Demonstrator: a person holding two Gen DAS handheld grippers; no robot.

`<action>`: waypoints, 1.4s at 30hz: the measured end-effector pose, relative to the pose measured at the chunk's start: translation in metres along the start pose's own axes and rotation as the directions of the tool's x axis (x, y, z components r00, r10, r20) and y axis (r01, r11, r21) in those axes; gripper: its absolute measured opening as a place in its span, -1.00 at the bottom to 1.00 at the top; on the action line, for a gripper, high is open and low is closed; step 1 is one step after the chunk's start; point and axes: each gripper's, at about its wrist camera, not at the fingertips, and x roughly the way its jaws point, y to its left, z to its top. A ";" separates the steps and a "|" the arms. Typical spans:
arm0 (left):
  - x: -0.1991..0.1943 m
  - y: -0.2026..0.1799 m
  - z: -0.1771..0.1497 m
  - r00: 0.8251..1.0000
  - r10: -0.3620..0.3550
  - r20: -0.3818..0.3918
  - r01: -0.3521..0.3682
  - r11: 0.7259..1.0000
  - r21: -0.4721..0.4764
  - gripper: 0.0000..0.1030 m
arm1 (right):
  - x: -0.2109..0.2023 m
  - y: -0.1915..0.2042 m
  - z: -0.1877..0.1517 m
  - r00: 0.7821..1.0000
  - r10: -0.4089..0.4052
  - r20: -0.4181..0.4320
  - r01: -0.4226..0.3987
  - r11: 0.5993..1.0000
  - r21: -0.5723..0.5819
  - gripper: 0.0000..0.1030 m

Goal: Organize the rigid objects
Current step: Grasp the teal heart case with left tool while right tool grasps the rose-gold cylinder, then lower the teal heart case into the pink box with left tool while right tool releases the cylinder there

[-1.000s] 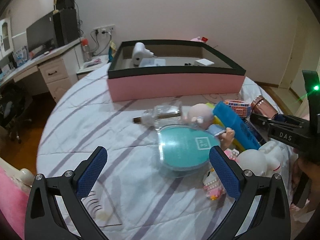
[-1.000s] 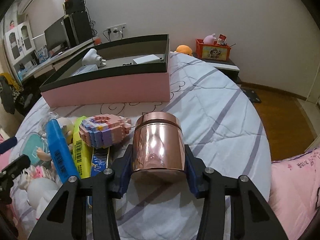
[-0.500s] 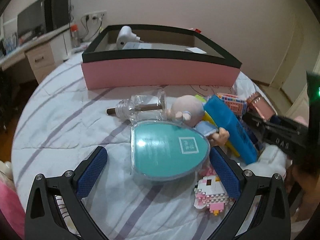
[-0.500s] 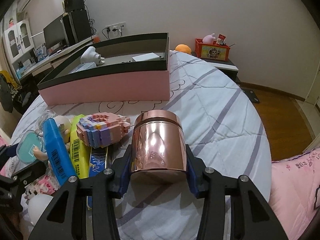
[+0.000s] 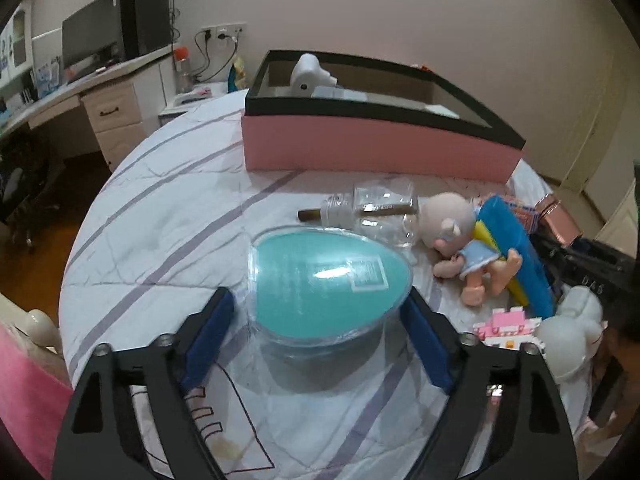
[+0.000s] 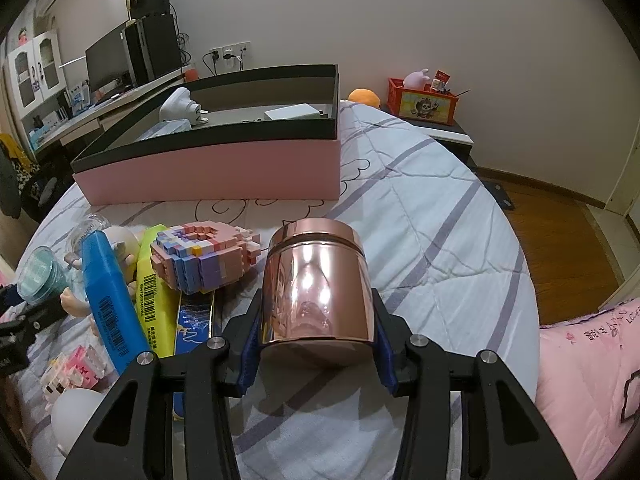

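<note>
closer now — glossy teal egg-shaped case (image 5: 330,280)

The left gripper (image 5: 320,312) tilts downward, its jaws wide and just closing in. The right gripper (image 6: 318,344) stands clamped, tilted downward too.

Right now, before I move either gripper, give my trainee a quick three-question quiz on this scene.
1. True or false: the right gripper is shut on the rose-gold jar.
2. What lies between the pads of the left gripper? A) teal egg-shaped case B) doll C) clear bottle
3. Fill in: the white plug sits inside the pink ____.

Key: 1 true; 2 A; 3 box.
</note>
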 end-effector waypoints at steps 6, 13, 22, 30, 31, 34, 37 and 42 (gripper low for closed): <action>0.009 -0.005 0.003 1.000 0.016 -0.006 -0.015 0.999 0.029 0.45 | 0.000 0.002 0.000 1.000 -0.005 -0.001 0.005 1.000 -0.002 -0.08; 0.002 -0.005 0.004 1.000 0.011 0.015 -0.011 0.999 0.038 0.45 | -0.002 0.003 0.000 1.000 -0.003 0.014 0.003 1.000 -0.006 -0.08; -0.026 -0.009 0.012 0.996 0.005 0.086 -0.010 0.999 0.049 0.44 | -0.026 0.005 -0.003 0.995 0.016 0.097 -0.017 1.000 0.012 -0.08; -0.062 -0.015 0.031 0.980 0.000 0.197 -0.011 0.998 0.056 0.44 | -0.072 0.018 0.007 0.976 0.045 0.212 -0.046 0.999 0.000 -0.08; -0.068 -0.016 0.034 0.975 0.002 0.222 -0.014 0.999 0.052 0.44 | -0.078 0.021 0.008 0.973 0.053 0.224 -0.053 0.999 -0.006 -0.08; -0.087 -0.021 0.042 0.952 0.027 0.304 -0.043 0.998 0.045 0.45 | -0.098 0.031 0.015 0.955 0.075 0.287 -0.072 0.997 -0.022 -0.08; -0.103 -0.023 0.050 0.931 0.027 0.363 -0.044 0.998 0.037 0.44 | -0.114 0.042 0.020 0.934 0.081 0.348 -0.073 0.997 -0.036 -0.08; -0.122 -0.026 0.060 0.899 0.057 0.435 -0.081 0.996 0.036 0.44 | -0.128 0.059 0.032 0.910 0.115 0.400 -0.095 0.993 -0.068 -0.08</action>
